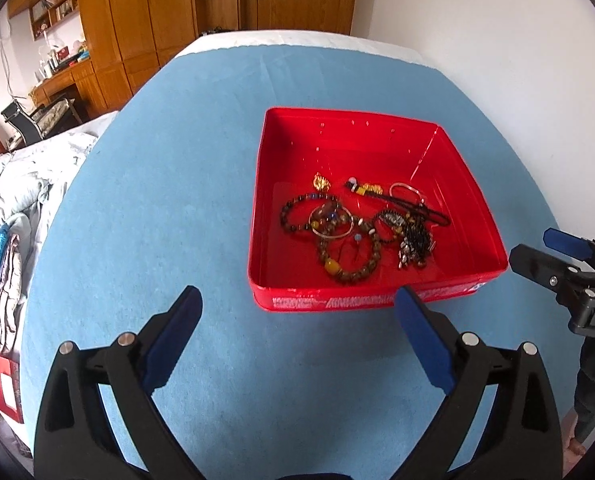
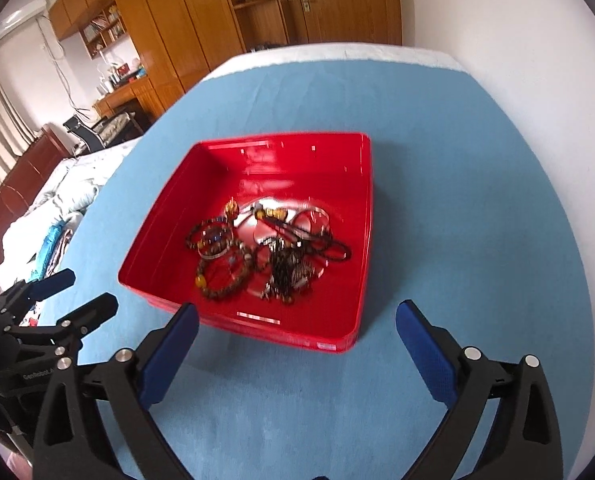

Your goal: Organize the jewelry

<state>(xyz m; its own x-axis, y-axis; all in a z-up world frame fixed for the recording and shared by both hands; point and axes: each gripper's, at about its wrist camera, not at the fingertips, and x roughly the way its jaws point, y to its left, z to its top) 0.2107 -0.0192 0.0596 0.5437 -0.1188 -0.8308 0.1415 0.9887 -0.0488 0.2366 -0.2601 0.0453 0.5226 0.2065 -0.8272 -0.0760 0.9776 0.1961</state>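
Note:
A red open box (image 1: 377,302) sits on a blue cloth (image 1: 169,208) that covers the table. Inside it lies a tangled heap of jewelry (image 1: 357,228): beaded bracelets, silver bangles, gold pieces and a dark chain. My left gripper (image 1: 299,294) stands open just short of the box's near wall, with nothing between its fingers. In the same view my right gripper (image 1: 533,246) shows at the box's right corner. In the right wrist view the red box (image 2: 281,138) holds the jewelry (image 2: 265,252); my right gripper (image 2: 297,308) is open and empty at its near edge, and my left gripper (image 2: 89,290) is open to the left.
The blue cloth (image 2: 477,200) ends at a white table edge at the back. A bed with rumpled bedding (image 1: 21,196) lies to the left, with a red packet (image 1: 5,384) beside it. Wooden wardrobes (image 1: 137,20) and a white wall (image 1: 497,40) stand behind.

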